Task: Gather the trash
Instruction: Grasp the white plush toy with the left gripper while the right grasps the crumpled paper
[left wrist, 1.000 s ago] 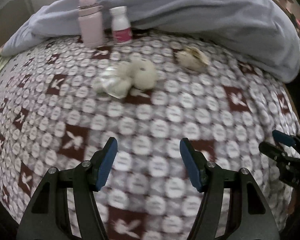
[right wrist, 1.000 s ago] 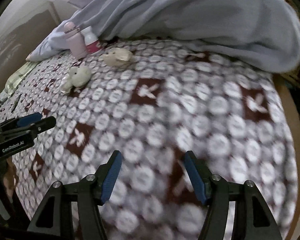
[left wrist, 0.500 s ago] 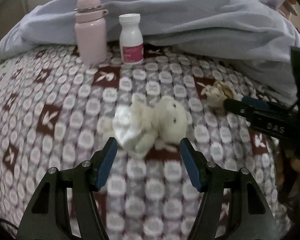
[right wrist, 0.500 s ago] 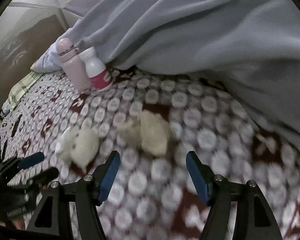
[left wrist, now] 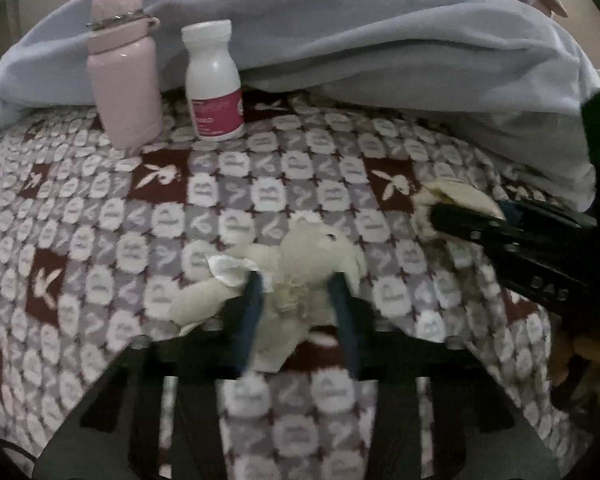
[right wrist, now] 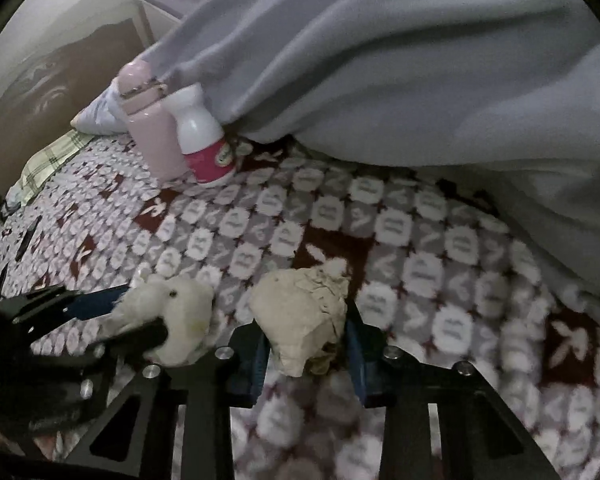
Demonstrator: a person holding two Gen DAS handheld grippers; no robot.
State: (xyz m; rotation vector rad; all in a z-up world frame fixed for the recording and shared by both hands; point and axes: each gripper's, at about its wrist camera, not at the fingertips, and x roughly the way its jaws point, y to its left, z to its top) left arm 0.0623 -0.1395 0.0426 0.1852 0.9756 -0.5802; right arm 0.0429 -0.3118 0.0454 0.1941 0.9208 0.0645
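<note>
A white crumpled tissue wad [left wrist: 300,268] lies on the patterned bedspread [left wrist: 100,280]. My left gripper [left wrist: 296,300] has its blue pads on both sides of the wad, closed in on it. It also shows in the right wrist view [right wrist: 172,312], with the left gripper's fingers [right wrist: 100,304] around it. A beige crumpled paper ball [right wrist: 300,316] sits between the pads of my right gripper [right wrist: 306,344], which press its sides. From the left wrist view the ball [left wrist: 456,196] is partly hidden behind the right gripper [left wrist: 500,228].
A pink flask [left wrist: 124,80] and a white pill bottle with a pink label [left wrist: 214,84] stand at the back, against a bunched grey-blue blanket [left wrist: 380,40]. A green checked cloth [right wrist: 48,164] lies at the bed's far left edge.
Both grippers moved forward onto the trash and narrowed. The left one now clamps the tissue wad, the right one the beige paper ball; earlier both were wide open short of them.
</note>
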